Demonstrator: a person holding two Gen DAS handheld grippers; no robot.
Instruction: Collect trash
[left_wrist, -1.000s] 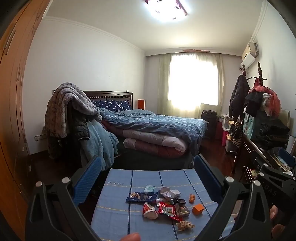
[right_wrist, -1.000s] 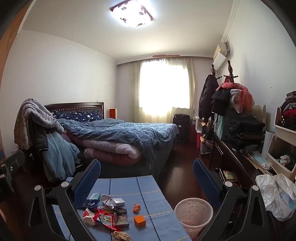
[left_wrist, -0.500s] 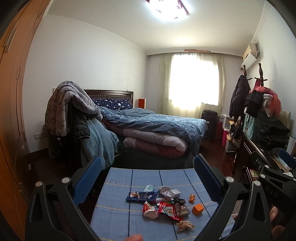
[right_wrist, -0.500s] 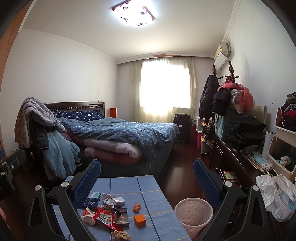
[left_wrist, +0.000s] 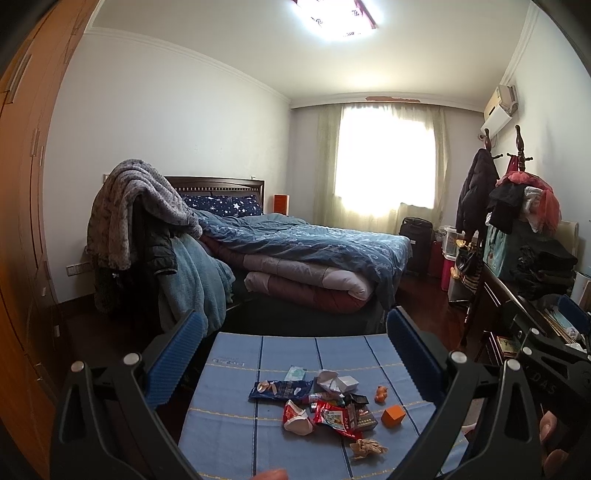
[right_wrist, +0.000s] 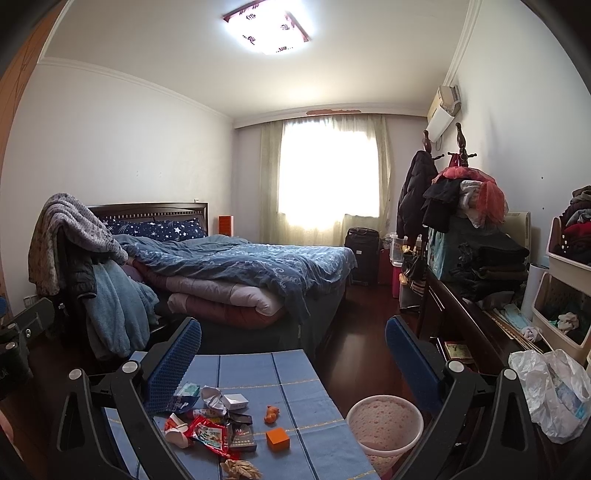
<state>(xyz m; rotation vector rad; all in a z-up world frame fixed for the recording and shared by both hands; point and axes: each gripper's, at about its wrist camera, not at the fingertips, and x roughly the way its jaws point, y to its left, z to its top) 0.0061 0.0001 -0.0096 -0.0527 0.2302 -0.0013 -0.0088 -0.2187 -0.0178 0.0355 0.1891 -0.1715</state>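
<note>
A heap of trash lies on the blue-clothed table (left_wrist: 229, 417): a red snack wrapper (left_wrist: 338, 419), a dark blue packet (left_wrist: 280, 388), a crushed paper cup (left_wrist: 297, 419), crumpled white paper (left_wrist: 336, 380), an orange block (left_wrist: 392, 415) and a brown paper ball (left_wrist: 367, 447). My left gripper (left_wrist: 291, 332) hangs open above the table, holding nothing. The right gripper (right_wrist: 293, 334) is open too, over the table's right side (right_wrist: 295, 369). A pink perforated bin (right_wrist: 384, 424) stands on the floor just right of the table. The red wrapper (right_wrist: 208, 434) and orange block (right_wrist: 277, 438) show there as well.
A bed with a blue duvet (left_wrist: 314, 251) stands beyond the table, a chair draped with blankets (left_wrist: 144, 229) to its left. A dark dresser (right_wrist: 461, 325) piled with clothes lines the right wall, with a white plastic bag (right_wrist: 550, 391) near it. Wooden wardrobe (left_wrist: 22, 221) at left.
Both views have shifted very slightly; the trash and the bin lie where they were. Both grippers stay open.
</note>
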